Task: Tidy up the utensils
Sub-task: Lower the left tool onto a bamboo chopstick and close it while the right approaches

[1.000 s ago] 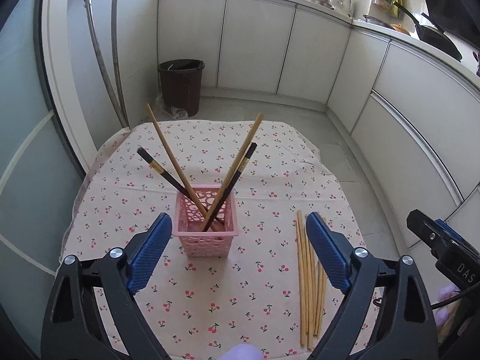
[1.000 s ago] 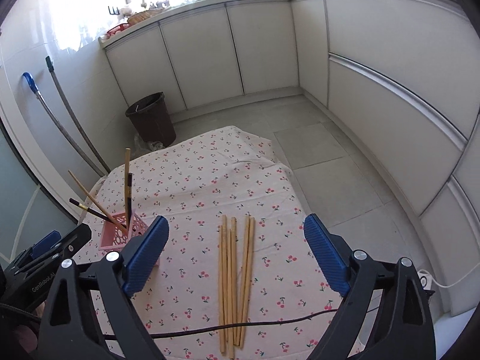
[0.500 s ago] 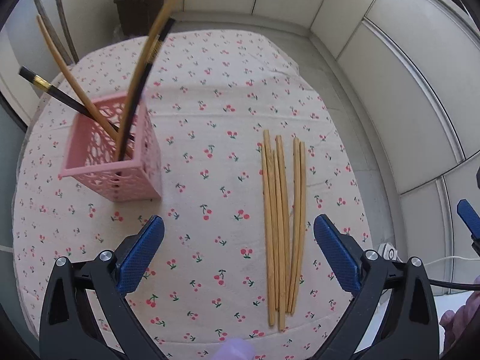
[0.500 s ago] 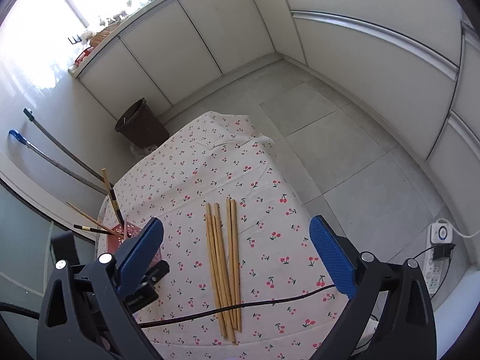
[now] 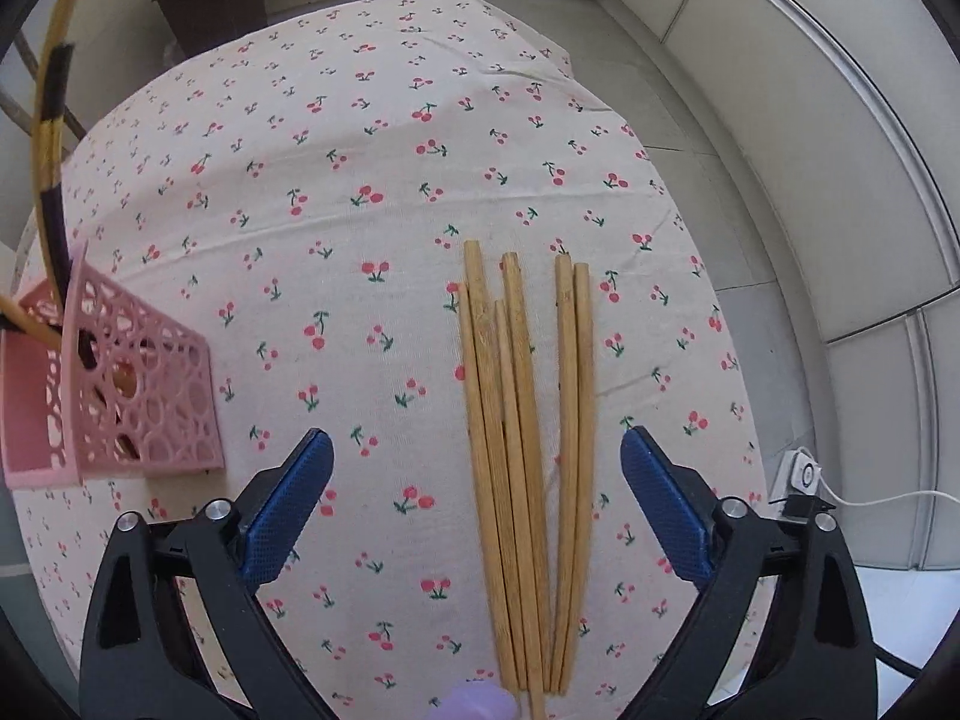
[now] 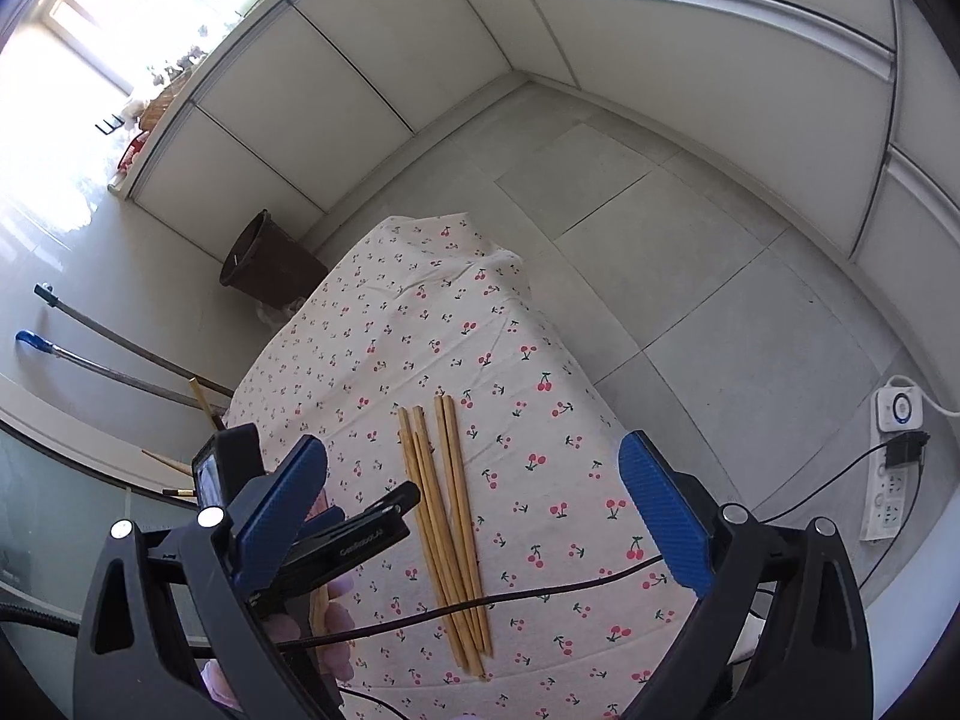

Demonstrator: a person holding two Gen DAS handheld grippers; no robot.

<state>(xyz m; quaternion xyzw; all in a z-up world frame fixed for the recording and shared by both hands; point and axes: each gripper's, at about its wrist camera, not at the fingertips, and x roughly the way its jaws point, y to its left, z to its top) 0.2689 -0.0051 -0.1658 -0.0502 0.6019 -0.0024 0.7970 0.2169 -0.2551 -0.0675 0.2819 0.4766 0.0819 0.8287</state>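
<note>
Left gripper pointed steeply down over the cherry-print cloth-covered table, jaws spread wide with nothing between the blue pads; they had just been closing a little from full spread, gripping nothing. Bundle of six bare wooden chopsticks lay flat on the cloth directly under and ahead of that claw, running lengthwise between the two pads, closer to the right-hand pad, touching neither. Pink perforated plastic basket sat off to the claw's left, near the left pad, holding dark lacquered chopsticks and a light wooden one leaning out.

Right gripper also gaped wide, empty. Same chopstick bundle sat ahead of it, between its pads in view, nearer the left pad. Left gripper's black body showed just beside the right claw's left pad. Thin black cable crossed over the near ends of the sticks. Brown bin stood well beyond the table's far end.
</note>
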